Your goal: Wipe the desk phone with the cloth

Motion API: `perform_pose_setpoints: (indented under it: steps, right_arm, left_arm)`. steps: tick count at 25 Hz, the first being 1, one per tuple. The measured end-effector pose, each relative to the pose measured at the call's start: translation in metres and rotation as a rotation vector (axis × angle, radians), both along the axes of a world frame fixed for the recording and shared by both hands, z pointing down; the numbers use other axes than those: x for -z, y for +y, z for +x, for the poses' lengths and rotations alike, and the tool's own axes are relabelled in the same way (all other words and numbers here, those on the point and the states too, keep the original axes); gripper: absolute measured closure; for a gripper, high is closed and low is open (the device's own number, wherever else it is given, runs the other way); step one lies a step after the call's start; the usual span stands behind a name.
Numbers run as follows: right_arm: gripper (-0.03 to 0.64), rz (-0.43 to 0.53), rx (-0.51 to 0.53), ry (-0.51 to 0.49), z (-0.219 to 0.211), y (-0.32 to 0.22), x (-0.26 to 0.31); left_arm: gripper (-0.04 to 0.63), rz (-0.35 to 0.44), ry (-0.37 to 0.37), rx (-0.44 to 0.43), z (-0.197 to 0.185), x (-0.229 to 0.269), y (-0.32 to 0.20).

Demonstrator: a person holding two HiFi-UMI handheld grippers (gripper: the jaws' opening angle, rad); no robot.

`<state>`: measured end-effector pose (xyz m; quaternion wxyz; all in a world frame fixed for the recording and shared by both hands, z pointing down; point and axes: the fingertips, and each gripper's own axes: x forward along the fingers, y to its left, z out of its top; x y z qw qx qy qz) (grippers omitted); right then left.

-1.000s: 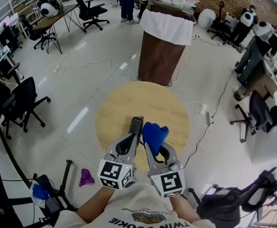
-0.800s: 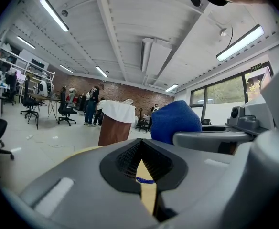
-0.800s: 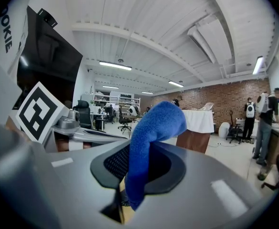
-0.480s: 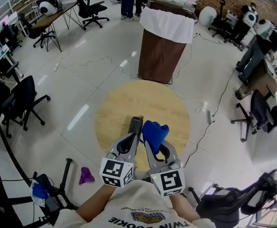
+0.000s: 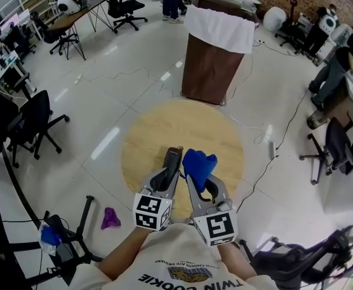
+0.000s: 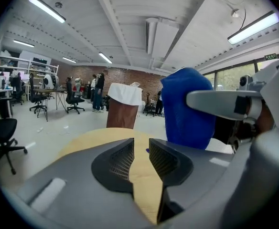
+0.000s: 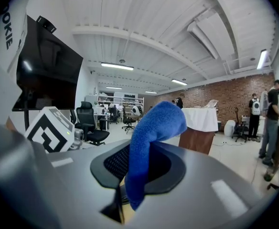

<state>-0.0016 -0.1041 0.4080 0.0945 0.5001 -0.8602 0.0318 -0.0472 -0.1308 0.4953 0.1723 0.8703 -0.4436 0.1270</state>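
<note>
**A:** left gripper?

**B:** left gripper (image 6: 141, 149): jaws a narrow gap apart, they have just been opening. Nothing is between the pads, only bare wood shows through the gap. It points slightly down over the near part of the round wooden table (image 5: 158, 132).

**A:** right one?

**B:** right gripper (image 7: 138, 185) is pinching the blue cloth (image 7: 154, 123). The lower end is clamped between the mesh pads. The rest stands up out of the jaws, and the top folds over to the right in the right gripper view.

**A:** how do the two sit?

**B:** Side by side and close, both aimed away from the person. The cloth sits just right of the left jaw tips, over the table's near half. Each marker cube is at the back end, left cube (image 5: 152, 210) and right cube (image 5: 215, 227), close to the person's shirt.

**A:** table contents?

**B:** The wood I can see is bare. The grippers and cloth cover a strip at the near edge.

**A:** surroundings?

**B:** Just past the far edge of the table is a tall brown bin (image 5: 213, 65) with a white liner folded over its rim. A small purple scrap (image 5: 109, 217) lies on the floor left of the table. There are office chairs and desks around the room, and people stand at the far wall.
</note>
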Motion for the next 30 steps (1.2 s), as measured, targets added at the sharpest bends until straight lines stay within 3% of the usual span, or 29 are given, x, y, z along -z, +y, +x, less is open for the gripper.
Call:
perform_pose_setpoints:
  steps: [6, 13, 18, 24, 30]
  right_arm:
    - [0.555, -0.027, 0.001, -0.014, 0.015, -0.005, -0.012]
    - [0.555, -0.052, -0.007, -0.032, 0.029, -0.011, -0.019]
    - [0.555, -0.075, -0.013, -0.036, 0.035, -0.015, -0.025]
    - [0.555, -0.083, -0.011, -0.041, 0.039, -0.016, -0.027]
    - [0.555, -0.085, -0.008, -0.046, 0.043, -0.017, -0.029]
  left_arm:
    - [0.401, -0.139, -0.137, 0.013, -0.006, -0.056, -0.007]
    - [0.353, -0.35, -0.302, 0.023, -0.021, -0.126, -0.021]
    - [0.353, -0.418, -0.44, 0.024, -0.025, -0.15, -0.029]
    - [0.353, -0.453, -0.493, 0.021, -0.02, -0.164, -0.027]
    - [0.335, -0.504, -0.498, 0.043, -0.02, -0.18, -0.03]
